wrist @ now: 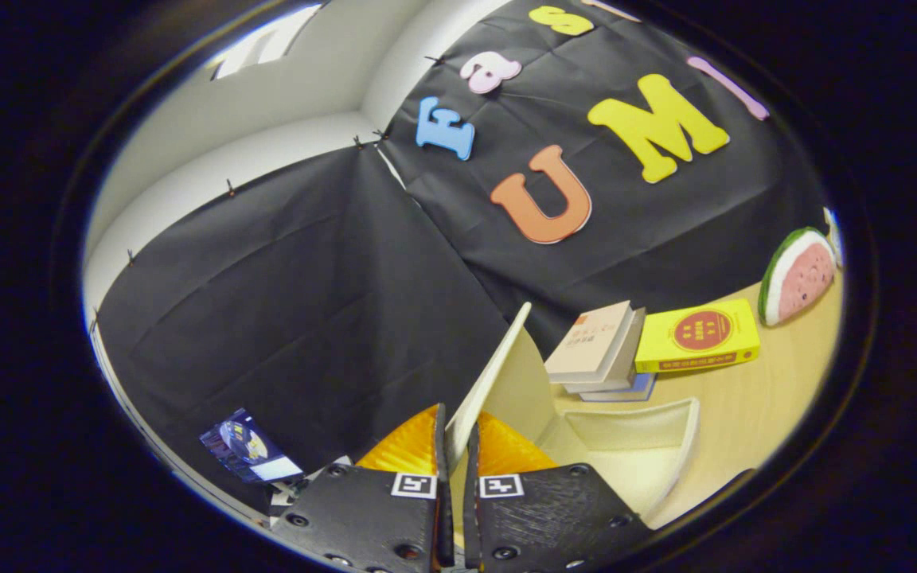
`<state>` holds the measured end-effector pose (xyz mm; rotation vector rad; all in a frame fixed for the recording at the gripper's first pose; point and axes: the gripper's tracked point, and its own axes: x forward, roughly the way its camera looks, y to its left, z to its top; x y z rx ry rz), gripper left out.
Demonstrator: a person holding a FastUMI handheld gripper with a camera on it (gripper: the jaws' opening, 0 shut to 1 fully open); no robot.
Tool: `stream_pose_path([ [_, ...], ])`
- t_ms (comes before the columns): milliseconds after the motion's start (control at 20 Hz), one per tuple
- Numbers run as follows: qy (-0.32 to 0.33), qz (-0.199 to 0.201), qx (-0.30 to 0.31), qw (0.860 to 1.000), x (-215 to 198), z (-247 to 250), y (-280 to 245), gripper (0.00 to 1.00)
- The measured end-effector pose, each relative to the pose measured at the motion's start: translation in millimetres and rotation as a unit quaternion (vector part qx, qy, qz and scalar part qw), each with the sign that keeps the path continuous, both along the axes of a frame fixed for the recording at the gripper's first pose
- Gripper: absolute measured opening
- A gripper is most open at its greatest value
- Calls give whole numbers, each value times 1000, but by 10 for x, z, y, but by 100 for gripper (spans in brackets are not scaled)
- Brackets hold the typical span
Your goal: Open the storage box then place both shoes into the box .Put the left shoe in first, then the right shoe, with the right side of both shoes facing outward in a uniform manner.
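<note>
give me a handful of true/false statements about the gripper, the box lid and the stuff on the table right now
1. The hand-held gripper has both fingers pinched on the edge of the lid. True.
2. The lid lies flat, closed on the storage box. False: it is lifted and stands up at an angle, and the box is open.
3. A shoe is inside the box. False: the part of its inside that shows is bare.
4. The books lie on the table beyond the box. True.
5. The watermelon slice sits between the fingers. False: it rests far off, past the yellow book, near the booth wall.
</note>
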<state>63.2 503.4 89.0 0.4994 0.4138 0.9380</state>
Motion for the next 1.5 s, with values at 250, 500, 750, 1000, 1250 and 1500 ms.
stream_pose_path([
  [250,-43,14,-42,998,-125,133,523,19],
  [500,-99,70,-74,990,-509,117,1033,91],
  [750,-95,107,-87,986,-801,-26,1333,95],
  [1000,-101,93,-90,986,-778,-54,1249,95],
  [1250,-149,-21,-99,984,-428,56,584,95],
  [1500,-199,-124,-118,965,-219,96,-401,95],
])
